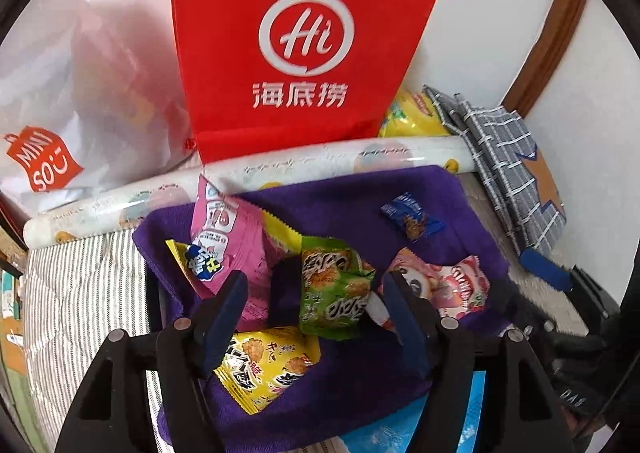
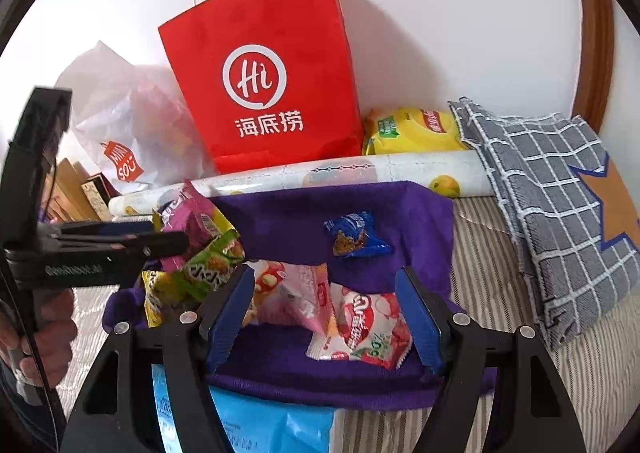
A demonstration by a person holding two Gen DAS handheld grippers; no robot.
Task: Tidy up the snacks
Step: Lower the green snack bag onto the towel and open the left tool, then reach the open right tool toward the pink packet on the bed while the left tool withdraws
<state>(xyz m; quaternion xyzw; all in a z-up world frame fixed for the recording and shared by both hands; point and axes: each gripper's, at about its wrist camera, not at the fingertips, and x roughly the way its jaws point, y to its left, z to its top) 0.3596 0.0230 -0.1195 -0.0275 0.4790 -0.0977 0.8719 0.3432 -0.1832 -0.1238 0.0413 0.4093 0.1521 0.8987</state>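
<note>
Spread on a purple cloth on the bed, the snacks are kept together for sorting. Both the left tongs and right tongs are held wide and empty above them, probably for picking; a red bag is propped against the wall behind.

A bright red paper bag with a white logo stands behind a deep purple cloth. On it lie a green packet, a yellow one, a pink one and a small blue one. The grey towel carries a white grid; the bedding is grey-and-white striped.
</note>
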